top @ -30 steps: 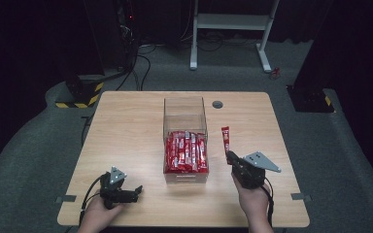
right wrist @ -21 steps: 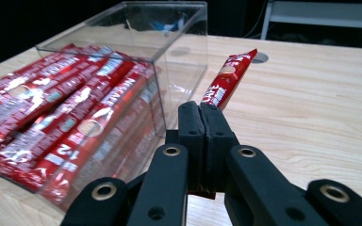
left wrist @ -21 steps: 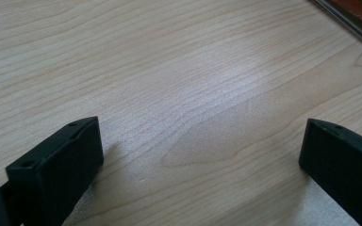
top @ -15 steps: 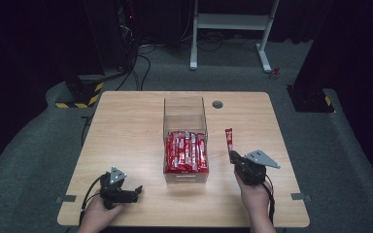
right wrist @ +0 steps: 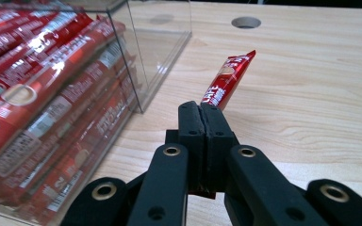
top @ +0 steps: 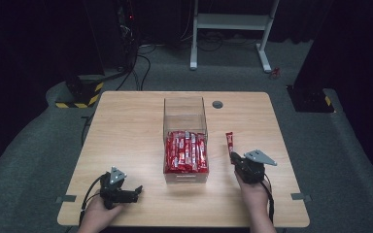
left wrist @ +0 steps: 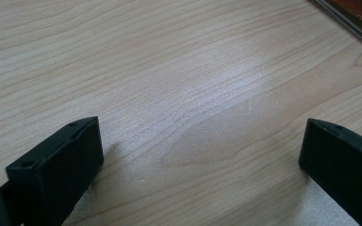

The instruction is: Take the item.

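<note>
- Right claw (right wrist: 206, 125) is clamped on one red stick (right wrist: 228, 77). Its two jaws are pressed together on the near end of the stick, and the rest pokes out toward the far side, tilted up off the bench (right wrist: 311, 94).
- In the high view the right claw (top: 239, 161) sits to the right of the clear box (top: 184, 114), and the stick (top: 229, 141) is near the box but not touching it.
- Left claw (left wrist: 200, 155) has its jaws wide apart with nothing between them. It rests low over bare wood at the near left of the bench, well apart from the box.
- The box (right wrist: 160, 42) already holds a pile of red sticks (right wrist: 37, 94), and they fill its near half up high.
- I think the held stick is meant to go in with the others. The grip is on just the end, so the stick could swing or droop when the claw moves.
- If it droops, its far tip may hit the wall of the box and bend, or slide out of the jaws.
- The box wall is see-through, so it is easy to bump. A bump could push the box along the bench, since the left claw is not holding it.
- The pile is tall, so a stick dropped on top could roll off and fall over the wall.
- Squeezing too hard could crush the pack.
</note>
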Demonstrator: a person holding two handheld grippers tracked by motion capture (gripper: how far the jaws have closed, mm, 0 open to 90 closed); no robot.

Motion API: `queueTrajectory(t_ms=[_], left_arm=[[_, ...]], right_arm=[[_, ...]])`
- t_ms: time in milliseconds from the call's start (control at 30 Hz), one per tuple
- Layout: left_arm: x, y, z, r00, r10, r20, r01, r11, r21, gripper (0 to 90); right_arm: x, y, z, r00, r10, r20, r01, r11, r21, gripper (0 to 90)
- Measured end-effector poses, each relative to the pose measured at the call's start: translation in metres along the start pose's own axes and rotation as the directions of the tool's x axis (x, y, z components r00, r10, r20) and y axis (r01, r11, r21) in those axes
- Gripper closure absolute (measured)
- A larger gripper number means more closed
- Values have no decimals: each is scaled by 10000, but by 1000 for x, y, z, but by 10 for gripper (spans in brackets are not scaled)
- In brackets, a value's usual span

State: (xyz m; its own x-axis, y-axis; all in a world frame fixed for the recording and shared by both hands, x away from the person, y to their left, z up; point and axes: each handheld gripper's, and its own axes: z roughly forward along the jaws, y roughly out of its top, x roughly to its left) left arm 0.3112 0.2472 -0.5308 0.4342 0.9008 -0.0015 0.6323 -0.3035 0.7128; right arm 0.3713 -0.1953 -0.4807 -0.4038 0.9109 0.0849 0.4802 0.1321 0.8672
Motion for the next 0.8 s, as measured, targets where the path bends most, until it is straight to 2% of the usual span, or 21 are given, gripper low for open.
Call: queueTrajectory(t_ms=[233, 700, 800], left_arm=[[0, 0, 0, 10000, -1, 1, 1, 10000, 2, 6], [0, 0, 0, 10000, 5, -2, -5, 10000, 2, 6], [0, 0, 0, 10000, 7, -2, -7, 10000, 4, 6]], right_arm=[[-5, -6, 10, 9999, 156, 18, -157, 9993, 328, 886], [-10, -15, 24, 9996, 136, 228, -154, 9966, 810, 884], [-13, -17, 26, 9991, 313, 282, -336, 9958, 850, 883]])
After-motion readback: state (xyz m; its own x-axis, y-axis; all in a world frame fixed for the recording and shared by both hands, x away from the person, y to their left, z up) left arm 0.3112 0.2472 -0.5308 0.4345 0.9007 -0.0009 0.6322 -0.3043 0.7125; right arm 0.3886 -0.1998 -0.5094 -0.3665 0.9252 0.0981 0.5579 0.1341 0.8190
